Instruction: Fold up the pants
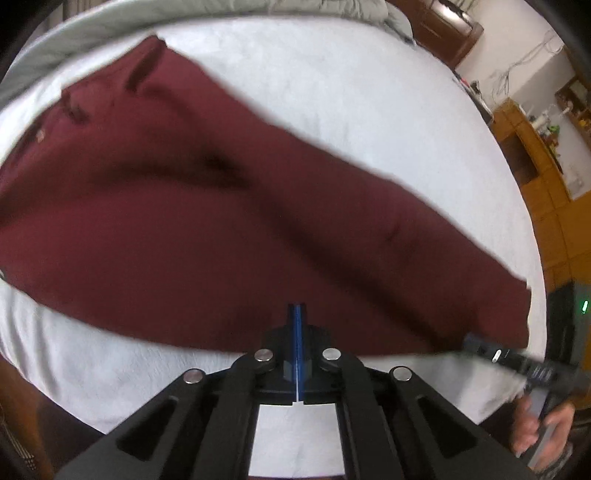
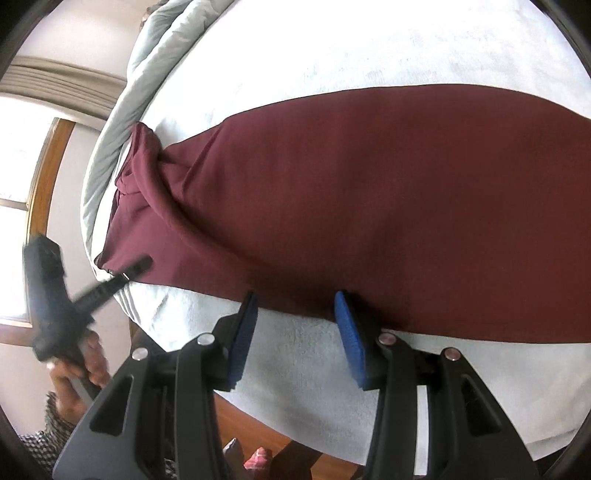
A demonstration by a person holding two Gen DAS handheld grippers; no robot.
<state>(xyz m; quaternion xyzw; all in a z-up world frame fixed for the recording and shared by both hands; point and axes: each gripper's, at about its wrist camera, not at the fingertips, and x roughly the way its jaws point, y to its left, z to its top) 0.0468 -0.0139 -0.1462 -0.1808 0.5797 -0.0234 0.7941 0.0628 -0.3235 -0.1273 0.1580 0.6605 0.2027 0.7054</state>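
Note:
Maroon pants [image 1: 207,229] lie spread across the white bedsheet [image 1: 369,110], with the waist and its button at the left in the left wrist view. My left gripper [image 1: 296,308] is shut, blue pads pressed together, tips over the pants' near edge; no cloth shows between them. The right wrist view shows the left gripper [image 2: 142,263] blurred over the pants' [image 2: 369,203] left corner. My right gripper [image 2: 295,301] stands open, its pads [image 2: 243,332] apart at the near edge of the pants. The right gripper [image 1: 476,343] also shows, blurred, beside the leg end.
A pale grey duvet [image 1: 110,22] is bunched along the far side of the bed. Wooden cabinets [image 1: 535,177] stand to the right, and a window [image 2: 14,221] lies past the bed's left end. A person's hands [image 2: 77,373] grip the handles. Wooden floor [image 2: 258,424] shows below the bed's edge.

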